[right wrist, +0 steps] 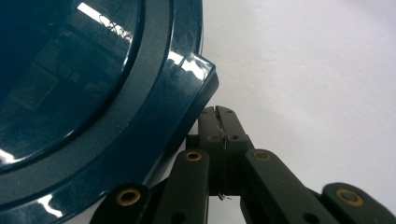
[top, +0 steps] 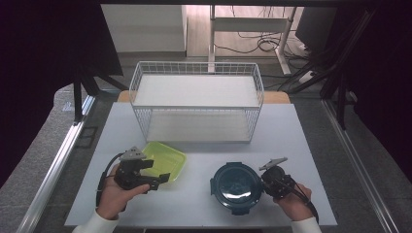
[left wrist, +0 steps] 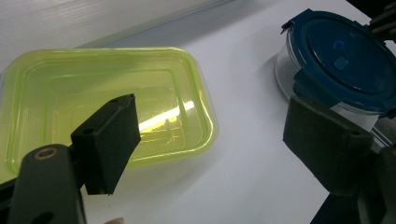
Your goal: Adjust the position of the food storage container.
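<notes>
White wire basket (top: 197, 99) stood at table's (top: 291, 131) far side, well apart from both hands. Left gripper (top: 154, 174) sat open, empty, one jaw over the green tray (top: 167, 158). Right gripper (right wrist: 218, 116) was closed on nothing, tips just beside a clip of the blue-lidded round container (top: 237, 187); right gripper view showed that closeness, high view did not.
</notes>
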Available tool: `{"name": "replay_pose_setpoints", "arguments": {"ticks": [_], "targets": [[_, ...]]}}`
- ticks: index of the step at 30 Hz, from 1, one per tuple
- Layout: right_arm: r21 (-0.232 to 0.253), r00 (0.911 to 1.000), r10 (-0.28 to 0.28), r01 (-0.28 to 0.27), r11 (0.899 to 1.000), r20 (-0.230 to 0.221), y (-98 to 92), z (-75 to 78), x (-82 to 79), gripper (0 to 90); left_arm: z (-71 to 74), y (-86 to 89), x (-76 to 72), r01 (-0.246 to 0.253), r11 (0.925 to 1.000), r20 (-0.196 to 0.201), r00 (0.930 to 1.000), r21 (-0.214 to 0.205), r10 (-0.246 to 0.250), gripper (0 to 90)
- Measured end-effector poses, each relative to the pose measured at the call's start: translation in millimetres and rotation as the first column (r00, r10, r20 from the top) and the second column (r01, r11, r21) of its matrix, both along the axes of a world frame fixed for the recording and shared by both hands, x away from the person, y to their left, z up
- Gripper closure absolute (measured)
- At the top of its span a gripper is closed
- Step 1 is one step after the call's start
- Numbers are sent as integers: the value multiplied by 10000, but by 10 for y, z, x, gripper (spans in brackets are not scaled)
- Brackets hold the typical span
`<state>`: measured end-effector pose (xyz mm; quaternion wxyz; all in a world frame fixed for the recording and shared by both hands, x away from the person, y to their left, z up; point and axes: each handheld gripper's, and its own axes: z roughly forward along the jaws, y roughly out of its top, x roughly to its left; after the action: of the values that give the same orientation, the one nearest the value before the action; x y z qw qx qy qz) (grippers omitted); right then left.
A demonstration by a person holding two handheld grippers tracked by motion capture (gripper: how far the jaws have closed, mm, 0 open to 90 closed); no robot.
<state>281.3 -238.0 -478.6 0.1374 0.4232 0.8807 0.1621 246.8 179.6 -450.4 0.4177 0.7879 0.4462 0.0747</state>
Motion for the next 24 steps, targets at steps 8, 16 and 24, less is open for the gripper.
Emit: {"name": "replay_pose_setpoints", "arguments": {"ticks": [8,16,24], "targets": [[152,9996,283,-282,9995,-56,182,-14,-51,895,-3,-11,0,60,10000,26,10000,30,-60,181],[182,9978,665,-664,9976,-57,345,-27,-98,895,-6,-13,-2,38,10000,25,10000,74,-38,181],[266,9963,851,-848,9960,-87,450,-72,-119,895,-17,-12,5,51,9999,-13,10000,116,-50,181]]}}
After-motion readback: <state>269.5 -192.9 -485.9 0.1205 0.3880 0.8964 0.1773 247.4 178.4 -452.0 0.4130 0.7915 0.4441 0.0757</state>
